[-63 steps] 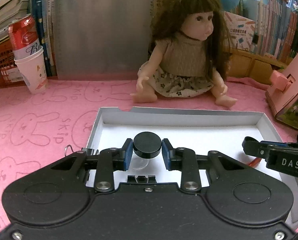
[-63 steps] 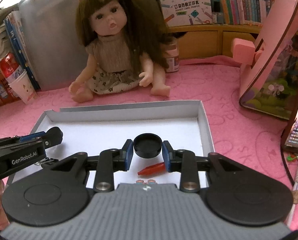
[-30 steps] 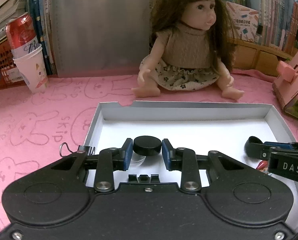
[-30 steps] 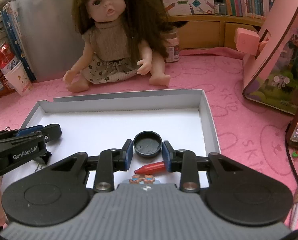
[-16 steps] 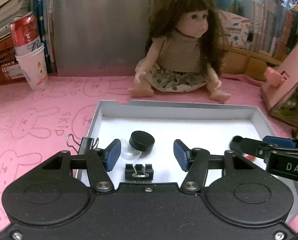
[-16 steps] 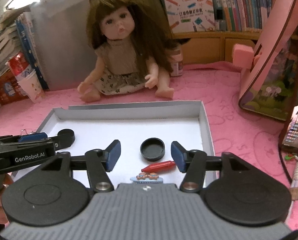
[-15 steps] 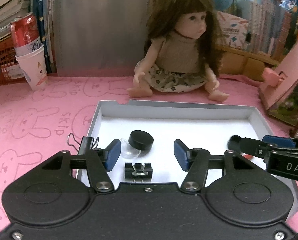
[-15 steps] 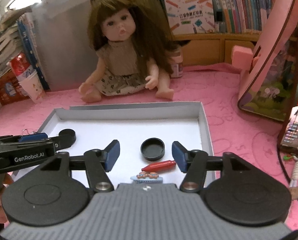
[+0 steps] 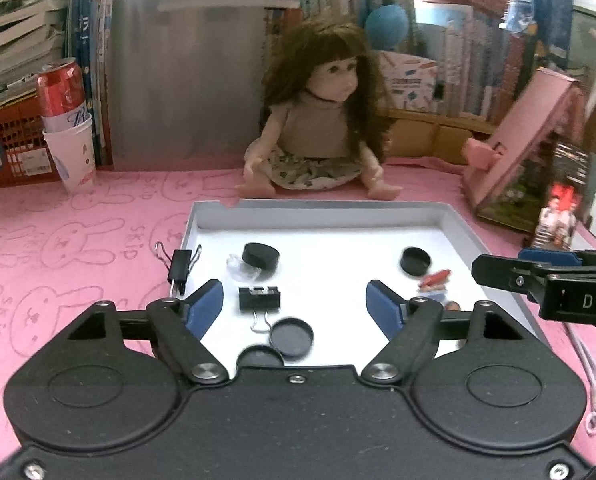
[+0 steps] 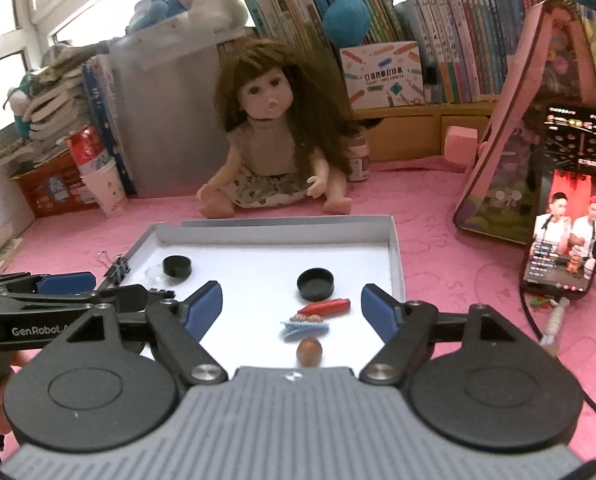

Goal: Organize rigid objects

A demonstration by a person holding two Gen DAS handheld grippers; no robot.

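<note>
A shallow white tray (image 9: pixel 338 209) (image 10: pixel 274 227) lies on the pink mat. In it, at the left, rests a small clear jar with a black cap (image 9: pixel 260 257) (image 10: pixel 177 266). At the right lies an upturned black lid (image 9: pixel 416 261) (image 10: pixel 316 282) with a red stick (image 10: pixel 330 306) beside it. A binder clip (image 9: pixel 259 299) and a second black lid (image 9: pixel 291 336) lie nearer. My left gripper (image 9: pixel 294 302) hangs above the tray's near side, jaws opening, nothing pressed between them. My right gripper (image 10: pixel 292 305) is likewise opening and holds nothing.
A doll (image 9: pixel 322 128) sits just behind the tray. A red can in a paper cup (image 9: pixel 68 136) stands far left and a pink toy house (image 9: pixel 522 148) far right. A lit phone (image 10: pixel 570 200) leans at the right. Another binder clip (image 9: pixel 180 266) grips the tray's left rim.
Both grippers have opened and drawn back and upward from the tray. The capped jar and the black lid, held before, now lie free on the tray floor.
</note>
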